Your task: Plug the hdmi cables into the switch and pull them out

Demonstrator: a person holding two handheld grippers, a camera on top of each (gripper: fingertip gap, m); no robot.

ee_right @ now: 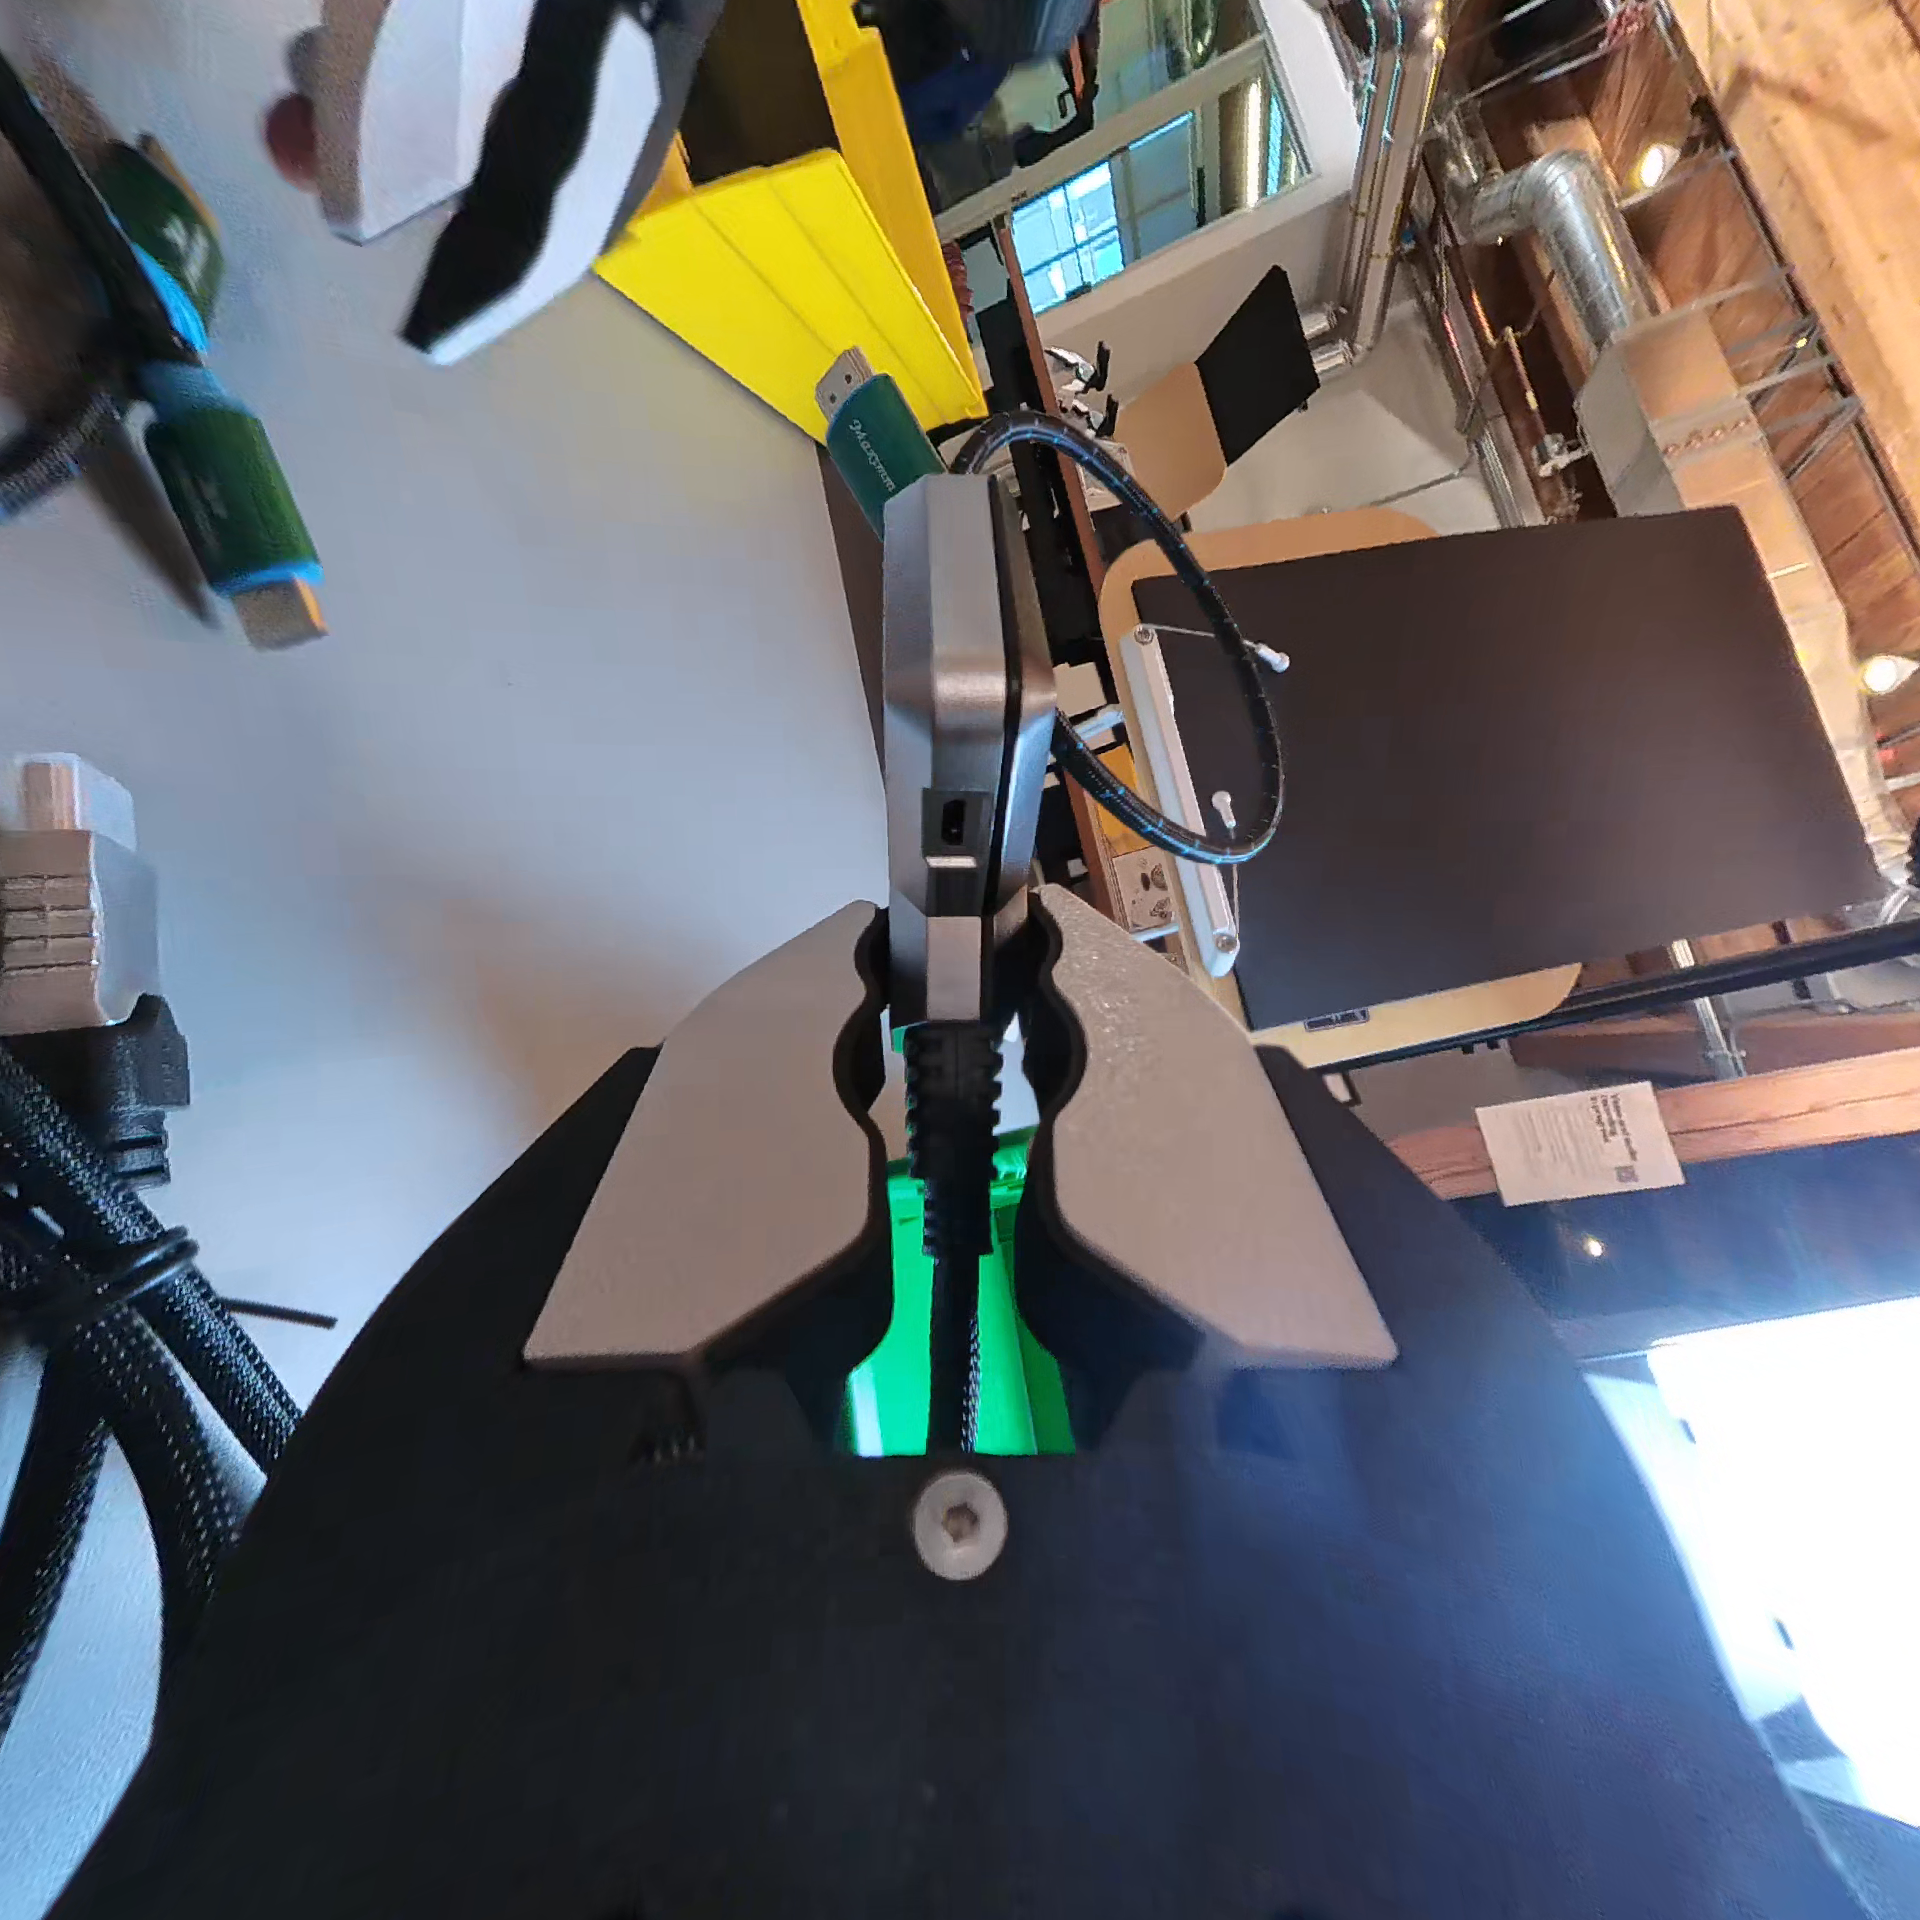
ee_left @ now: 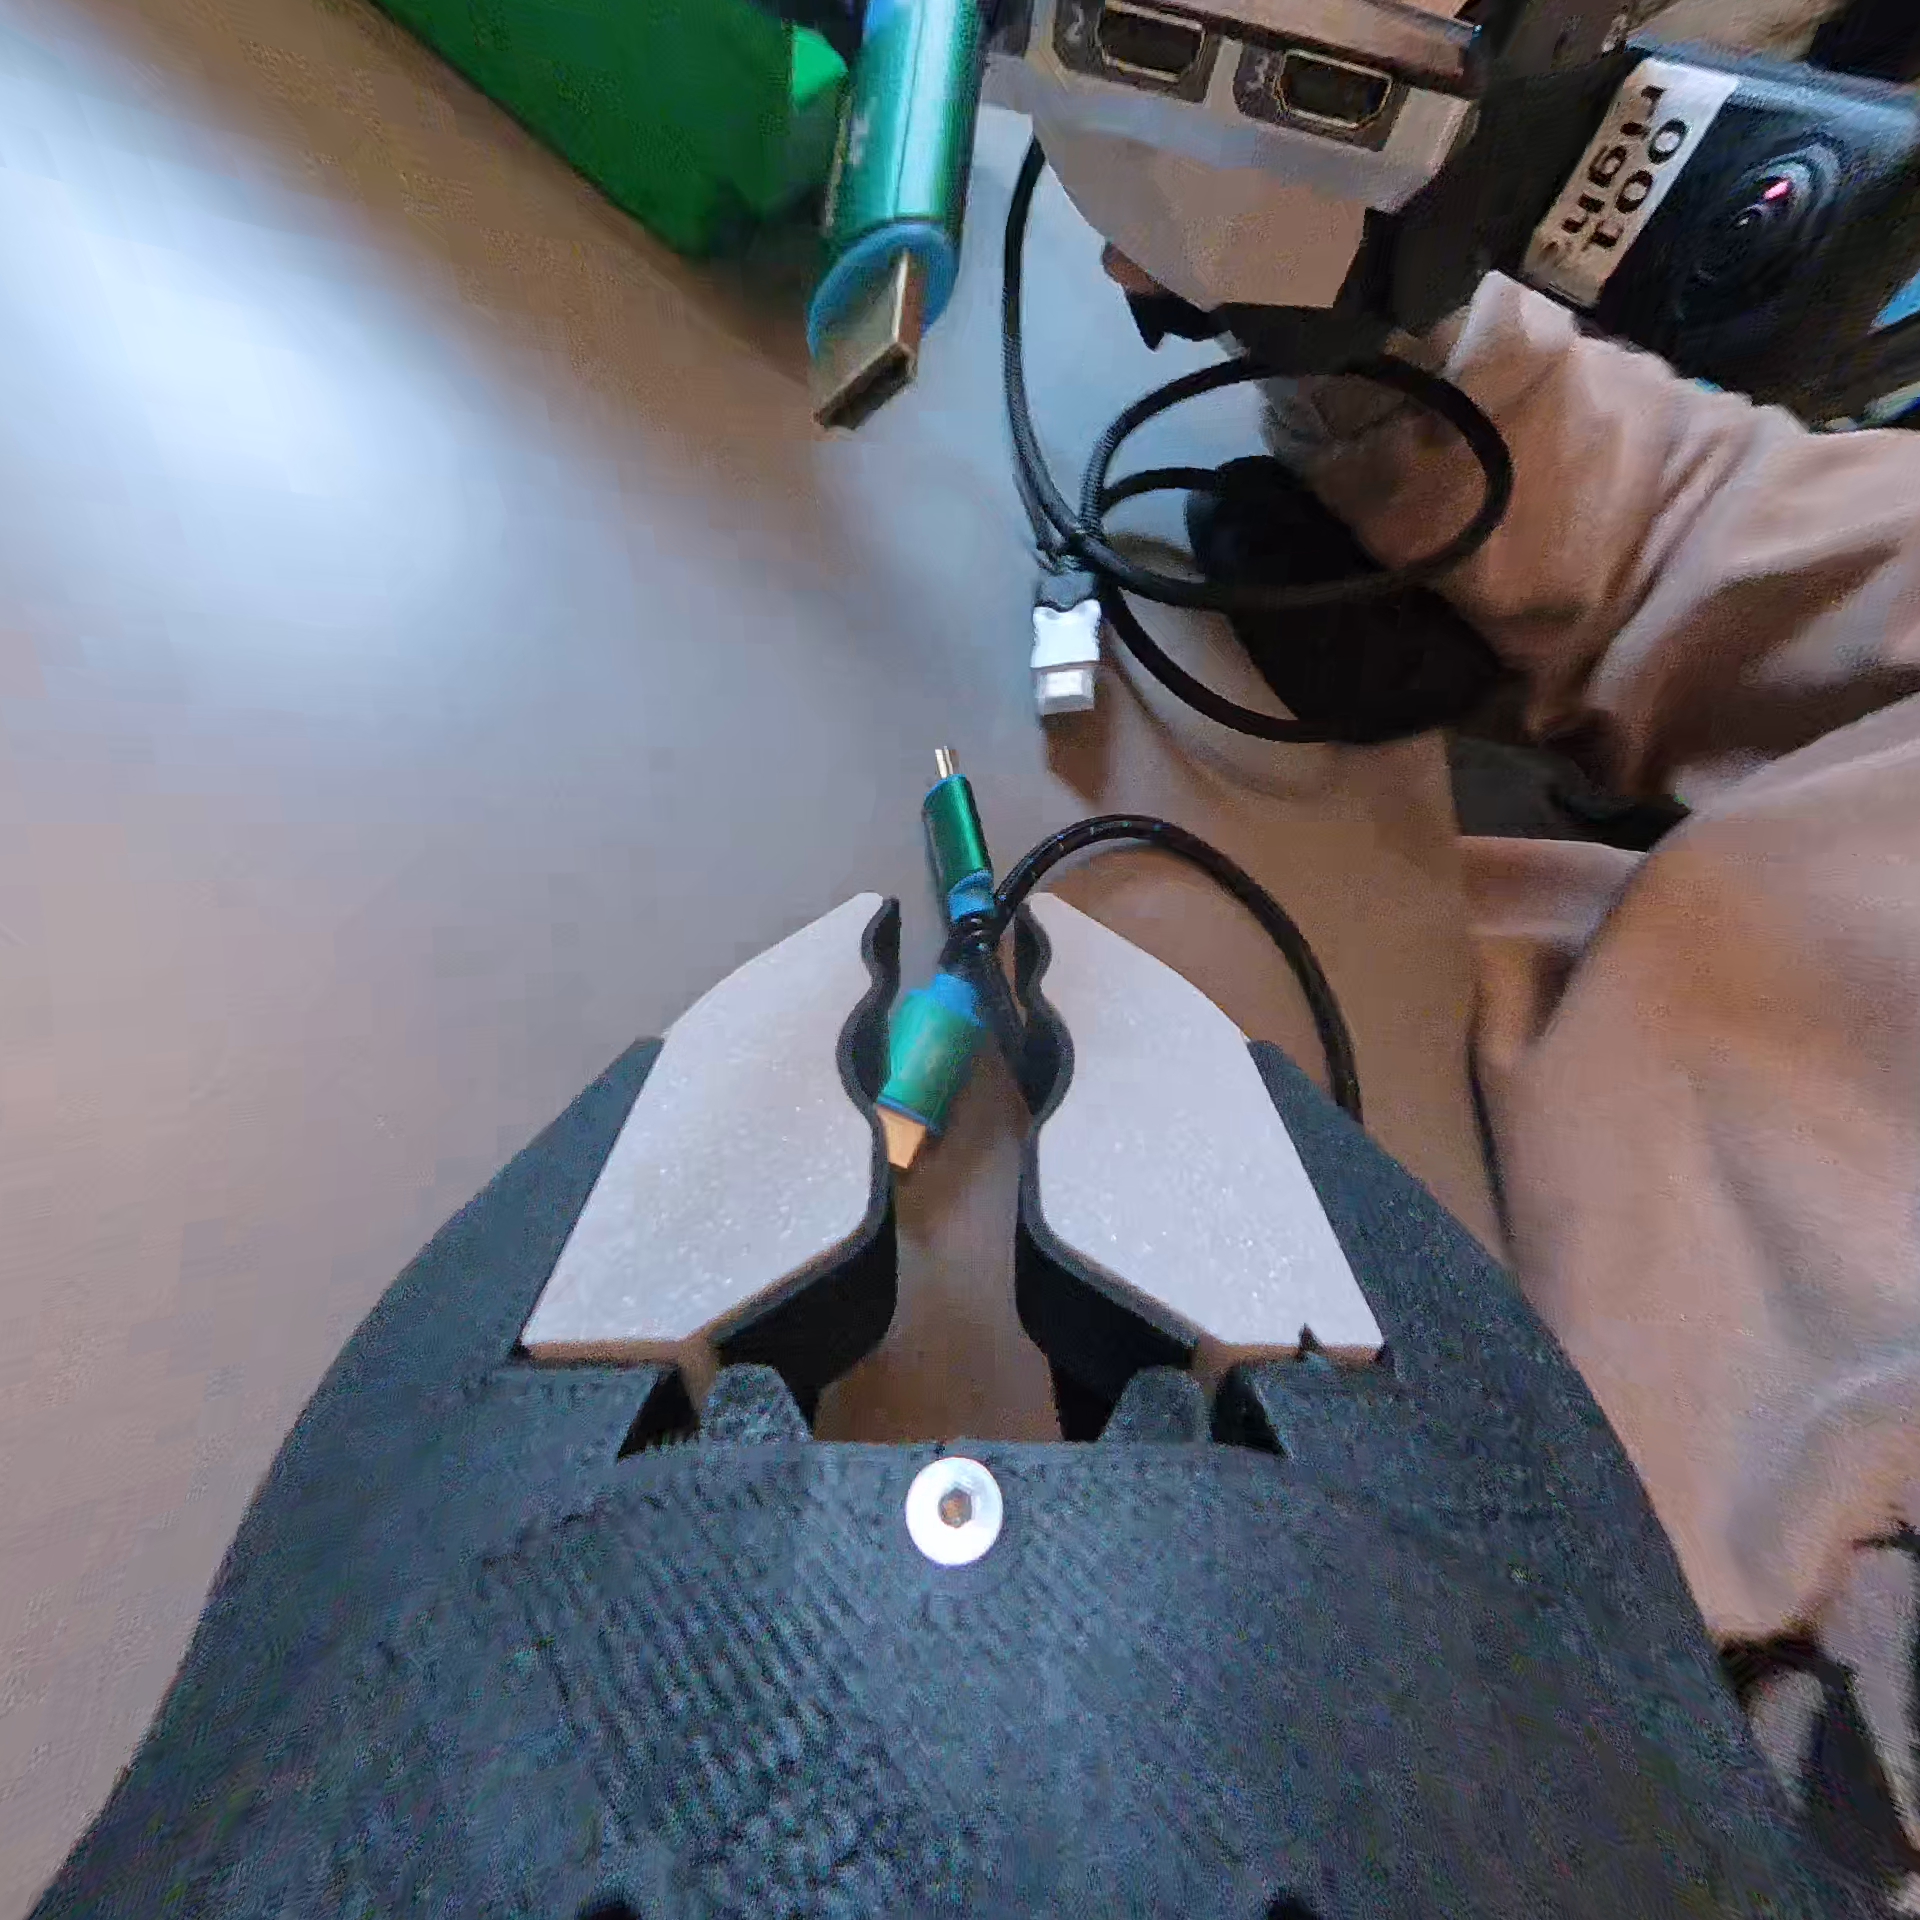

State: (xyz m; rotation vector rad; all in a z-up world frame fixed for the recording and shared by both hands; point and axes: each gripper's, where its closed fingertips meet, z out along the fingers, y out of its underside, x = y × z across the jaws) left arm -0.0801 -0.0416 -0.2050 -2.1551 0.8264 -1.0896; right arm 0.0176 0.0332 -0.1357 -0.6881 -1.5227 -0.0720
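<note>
The right gripper [ee_right: 956,935] is clamped on the grey HDMI switch [ee_right: 951,665], held on edge, its braided lead [ee_right: 951,1299] running back between the fingers. In the left wrist view the switch [ee_left: 1236,62] sits at one o'clock, two ports facing out. The left gripper [ee_left: 956,914] hangs parted over the counter [ee_left: 416,727], holding nothing; a green HDMI plug [ee_left: 925,1060] lies between its fingers, another green plug [ee_left: 894,208] hangs at twelve o'clock, and a white connector [ee_left: 1062,655] lies towards one o'clock.

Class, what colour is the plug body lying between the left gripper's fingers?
Green plug, blue collar; clearest in the left wrist view.
</note>
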